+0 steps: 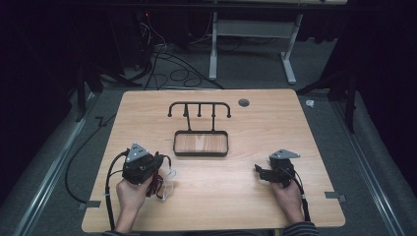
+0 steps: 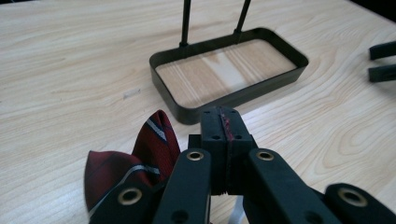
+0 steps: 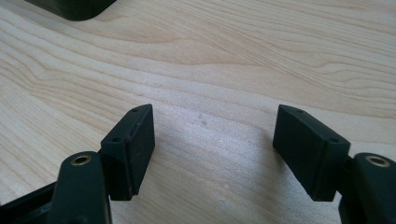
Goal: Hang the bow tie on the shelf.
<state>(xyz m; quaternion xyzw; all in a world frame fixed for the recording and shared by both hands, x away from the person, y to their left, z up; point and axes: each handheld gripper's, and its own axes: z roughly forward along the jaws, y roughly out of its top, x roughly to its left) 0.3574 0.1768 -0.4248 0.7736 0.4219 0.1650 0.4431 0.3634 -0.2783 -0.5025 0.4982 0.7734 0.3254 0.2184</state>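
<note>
My left gripper [image 1: 163,160] [image 2: 227,122] sits at the table's left front, shut on a dark red striped tie [image 2: 140,161], with a thin red edge pinched between its pads. The rest of the tie [image 1: 158,185] hangs below and beside the gripper, next to a pale loop [image 1: 169,183]. A black metal rack [image 1: 199,106] with several hooks rises from a shallow black tray [image 1: 200,153] [image 2: 243,93] at the table's middle. My right gripper [image 1: 260,173] [image 3: 215,149] rests at the right front, open, with bare wood between its jaws.
The wooden table [image 1: 255,206] has a round grommet hole [image 1: 243,102] near its far edge. The right gripper's two jaws [image 2: 383,60] show at the right edge of the left gripper view. Cables [image 1: 167,69] and a desk frame [image 1: 251,49] lie on the floor beyond.
</note>
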